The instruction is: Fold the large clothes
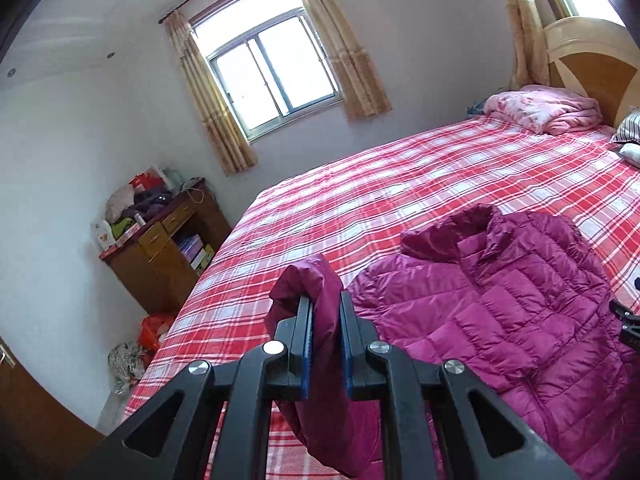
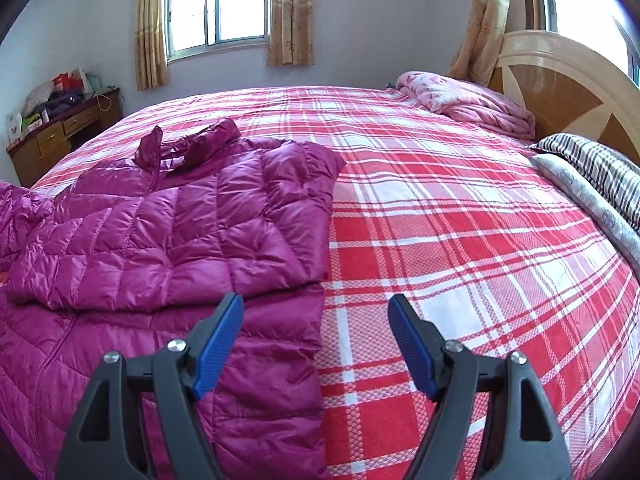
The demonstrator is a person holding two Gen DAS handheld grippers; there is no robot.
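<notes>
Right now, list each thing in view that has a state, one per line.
left gripper: shut on a jacket sleeve, lifted
right gripper: open, empty
purple jacket: spread on the bed, one side folded over
pink quilt: folded, by the headboard
window: curtains drawn back

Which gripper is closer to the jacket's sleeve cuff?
Left. The left gripper is clamped on the sleeve cuff; the right gripper hovers open by the jacket's opposite edge.

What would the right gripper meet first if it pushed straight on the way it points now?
Probably the checked bedsheet, just beside the magenta down jacket. The right gripper has open, empty jaws, with the jacket's edge under its left finger; depth is unclear.
</notes>
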